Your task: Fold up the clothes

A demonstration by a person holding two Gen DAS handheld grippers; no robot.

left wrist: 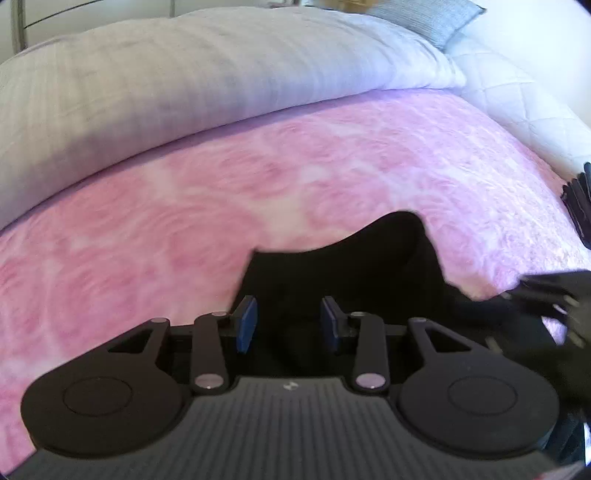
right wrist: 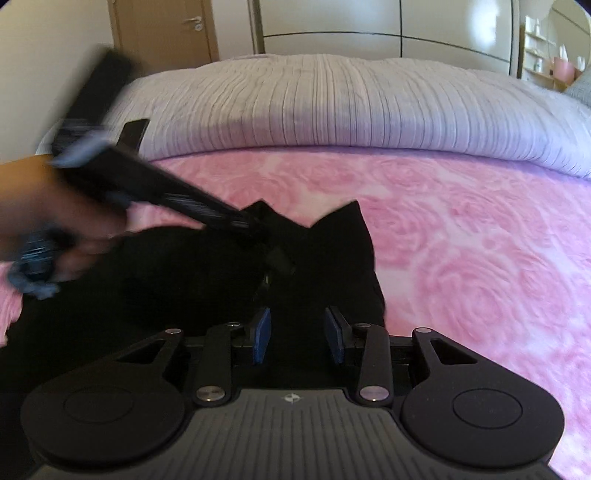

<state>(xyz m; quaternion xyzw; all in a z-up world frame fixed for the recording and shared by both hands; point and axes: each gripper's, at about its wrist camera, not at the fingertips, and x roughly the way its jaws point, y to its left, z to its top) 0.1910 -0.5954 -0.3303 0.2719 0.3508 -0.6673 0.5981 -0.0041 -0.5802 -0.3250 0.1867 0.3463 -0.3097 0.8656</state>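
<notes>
A black garment [left wrist: 351, 266] lies on the pink rose-patterned bedspread [left wrist: 184, 221]; it also shows in the right wrist view [right wrist: 184, 280]. My left gripper [left wrist: 289, 323] is open, its blue pads apart just above the garment's near part. My right gripper [right wrist: 298, 334] is open over the garment's right side. In the right wrist view the left gripper [right wrist: 273, 254] reaches in from the left, blurred, its tip at the garment's upper edge. In the left wrist view the right gripper's body [left wrist: 554, 295] shows blurred at the right edge.
A large grey-white ribbed pillow [right wrist: 332, 110] lies across the back of the bed. A white quilted cover [left wrist: 517, 103] is at the right. A wardrobe [right wrist: 369, 26] and a door [right wrist: 166, 29] stand behind. The pink bedspread [right wrist: 480, 240] stretches right.
</notes>
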